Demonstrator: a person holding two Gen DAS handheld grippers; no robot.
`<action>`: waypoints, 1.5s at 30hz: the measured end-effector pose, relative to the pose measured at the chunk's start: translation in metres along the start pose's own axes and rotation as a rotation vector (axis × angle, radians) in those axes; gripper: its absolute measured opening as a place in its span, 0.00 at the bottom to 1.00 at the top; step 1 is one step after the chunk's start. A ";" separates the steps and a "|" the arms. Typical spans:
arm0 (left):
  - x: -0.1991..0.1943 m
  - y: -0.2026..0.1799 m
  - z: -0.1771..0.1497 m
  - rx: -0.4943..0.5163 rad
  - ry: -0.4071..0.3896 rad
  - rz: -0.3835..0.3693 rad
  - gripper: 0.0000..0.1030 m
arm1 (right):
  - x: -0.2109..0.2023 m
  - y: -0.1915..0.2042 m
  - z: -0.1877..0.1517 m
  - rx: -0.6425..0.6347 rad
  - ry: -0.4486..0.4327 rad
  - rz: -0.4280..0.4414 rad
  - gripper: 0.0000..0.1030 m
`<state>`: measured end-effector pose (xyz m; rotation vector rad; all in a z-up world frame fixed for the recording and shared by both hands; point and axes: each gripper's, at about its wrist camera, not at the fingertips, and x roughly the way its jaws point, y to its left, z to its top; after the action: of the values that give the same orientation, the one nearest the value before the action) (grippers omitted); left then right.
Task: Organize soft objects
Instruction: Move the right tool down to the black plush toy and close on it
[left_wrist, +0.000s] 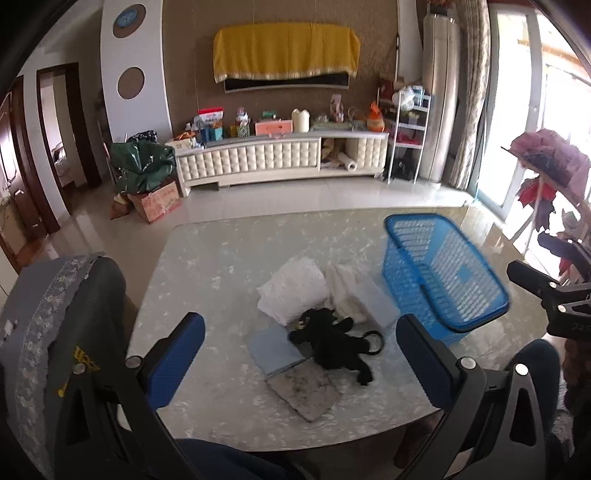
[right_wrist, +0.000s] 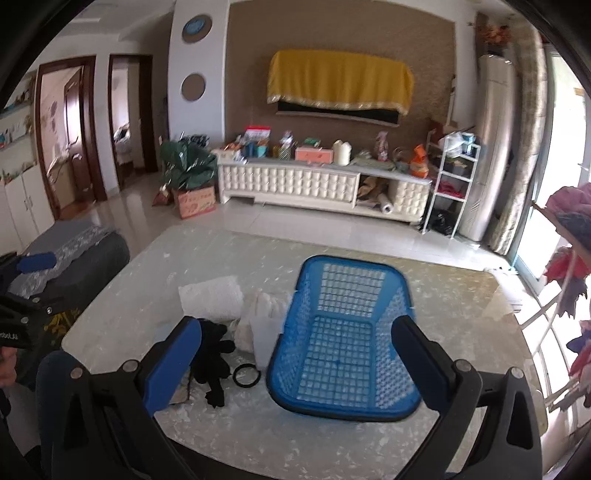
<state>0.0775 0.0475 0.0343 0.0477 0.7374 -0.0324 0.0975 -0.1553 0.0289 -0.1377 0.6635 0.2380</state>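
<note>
Landmark: blue basket (right_wrist: 343, 347), sitting empty on the marble table (left_wrist: 221, 258), open side up, presumably waiting to receive the soft items.

Going left to right from the left wrist view: the left gripper (left_wrist: 301, 345) is hovering above the near table edge, left of the basket, jaws spread wide and holding nothing, likely lining up on the pile. The white fluffy towel (left_wrist: 293, 293) is lying folded left of the basket. In front of it a pale blue cloth (left_wrist: 271, 350) is lying flat, and a grey mottled cloth (left_wrist: 306, 393) is poking out nearer the table edge. The black plush toy (left_wrist: 334, 341) is sprawling on top of the blue cloth, its ring loop (left_wrist: 375, 341) pointing toward the basket. A second white folded cloth (left_wrist: 349, 291) is sitting just beside the basket's left wall, maybe touching it; blur is making that hard to say.

The right gripper (right_wrist: 297, 356) is hanging directly over the basket, jaws also wide apart with nothing between them, seemingly ready to steady it or take items.

Everything soft is sitting outside the basket, so sorting is looking not yet begun; the toy on top is looking like the easiest first grab.
</note>
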 end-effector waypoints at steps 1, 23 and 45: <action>0.003 0.001 0.002 0.010 0.005 0.010 1.00 | 0.004 0.003 0.001 -0.004 0.011 0.008 1.00; 0.107 0.073 -0.036 -0.036 0.300 -0.053 1.00 | 0.112 0.059 0.007 -0.054 0.339 0.198 1.00; 0.194 0.067 -0.102 -0.071 0.537 -0.232 0.79 | 0.172 0.088 -0.021 -0.136 0.539 0.210 0.88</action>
<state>0.1562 0.1178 -0.1695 -0.1014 1.2776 -0.2215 0.1934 -0.0450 -0.0988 -0.2678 1.2007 0.4560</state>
